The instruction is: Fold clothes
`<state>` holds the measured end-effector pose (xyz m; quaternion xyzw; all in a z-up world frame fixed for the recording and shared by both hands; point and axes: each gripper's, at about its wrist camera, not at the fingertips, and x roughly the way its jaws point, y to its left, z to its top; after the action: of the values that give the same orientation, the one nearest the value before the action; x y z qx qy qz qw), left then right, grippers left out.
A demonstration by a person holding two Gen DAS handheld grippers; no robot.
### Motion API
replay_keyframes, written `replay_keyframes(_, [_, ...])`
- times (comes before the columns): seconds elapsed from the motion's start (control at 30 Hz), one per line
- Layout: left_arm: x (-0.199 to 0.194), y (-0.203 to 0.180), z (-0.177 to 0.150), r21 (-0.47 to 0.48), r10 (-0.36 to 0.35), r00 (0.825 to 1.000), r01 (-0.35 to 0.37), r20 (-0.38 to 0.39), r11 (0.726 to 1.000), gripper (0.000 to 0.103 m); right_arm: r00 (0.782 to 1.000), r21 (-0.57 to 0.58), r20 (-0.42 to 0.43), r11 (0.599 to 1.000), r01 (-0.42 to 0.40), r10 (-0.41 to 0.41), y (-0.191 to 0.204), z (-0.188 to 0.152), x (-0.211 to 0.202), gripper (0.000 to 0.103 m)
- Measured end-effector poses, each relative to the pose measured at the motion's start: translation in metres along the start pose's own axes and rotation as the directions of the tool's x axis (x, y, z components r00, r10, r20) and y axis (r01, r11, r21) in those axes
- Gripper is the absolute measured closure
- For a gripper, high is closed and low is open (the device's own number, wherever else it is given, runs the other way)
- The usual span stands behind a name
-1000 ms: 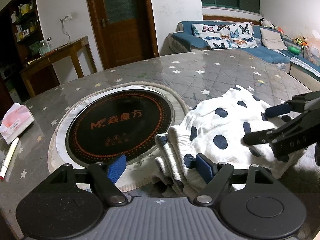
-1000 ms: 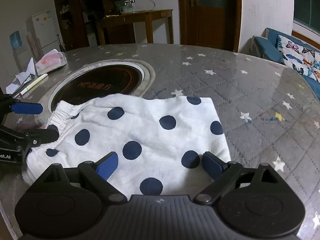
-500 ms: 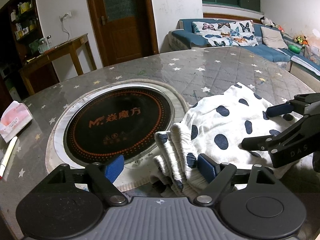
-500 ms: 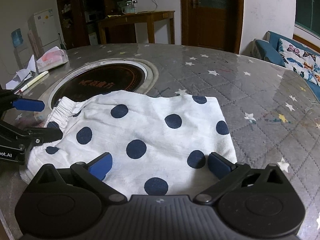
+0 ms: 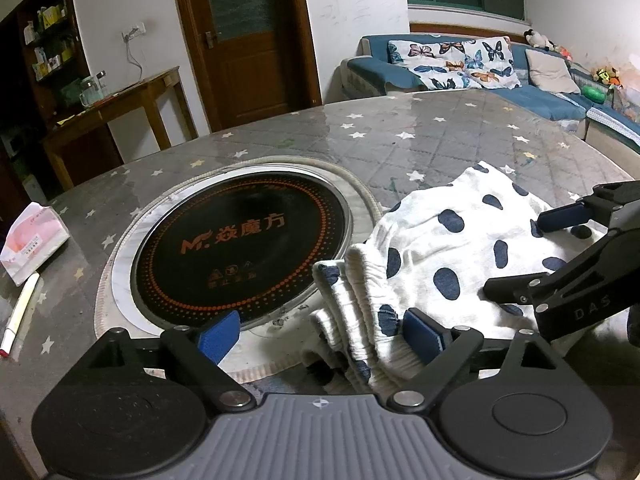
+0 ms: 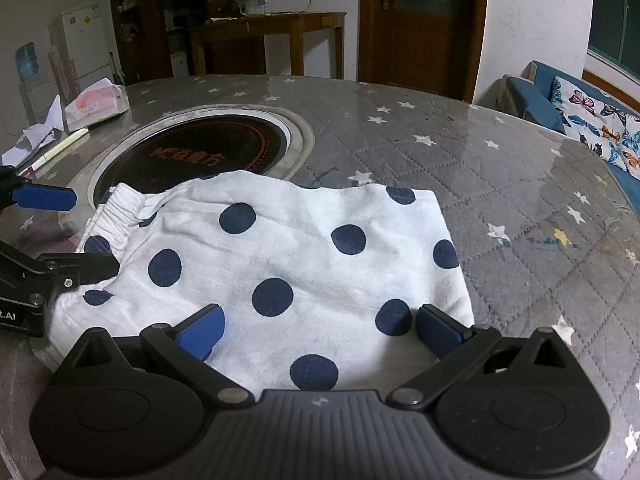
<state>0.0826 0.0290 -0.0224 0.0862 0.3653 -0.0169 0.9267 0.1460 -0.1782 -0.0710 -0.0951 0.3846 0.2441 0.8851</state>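
Note:
A white garment with navy dots (image 5: 440, 248) lies folded flat on the star-patterned table (image 5: 420, 148), its bunched elastic waistband toward the cooktop. My left gripper (image 5: 320, 335) hangs over that waistband. Its jaws are opening: the waistband lies between the blue pads, by the right one, while the left pad (image 5: 218, 336) stands clear of the cloth. My right gripper (image 6: 320, 330) is open wide over the garment's (image 6: 300, 248) near edge, its pads apart from the cloth. Each gripper also shows in the other's view, the right gripper (image 5: 532, 256) and the left gripper (image 6: 96, 232).
A round black induction cooktop (image 5: 240, 248) is set into the table left of the garment. A tissue pack (image 5: 32, 236), a pen (image 5: 20, 312) and crumpled paper (image 6: 32, 136) lie at the far left. A blue sofa (image 5: 480, 76) and a wooden side table (image 6: 272, 28) stand beyond.
Both grippers' jaws have spread wider. The garment has stayed where it lay, and neither hand has shifted noticeably.

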Motion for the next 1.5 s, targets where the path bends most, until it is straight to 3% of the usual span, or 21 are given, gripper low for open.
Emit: replay_keyframes(1.5, [-0.002, -0.011, 0.005, 0.024, 0.059, 0.998, -0.058, -0.022, 0.998, 0.004, 0.999, 0.001, -0.018, 0.999, 0.037, -0.037, 0.003, 0.003, -0.004, 0.0])
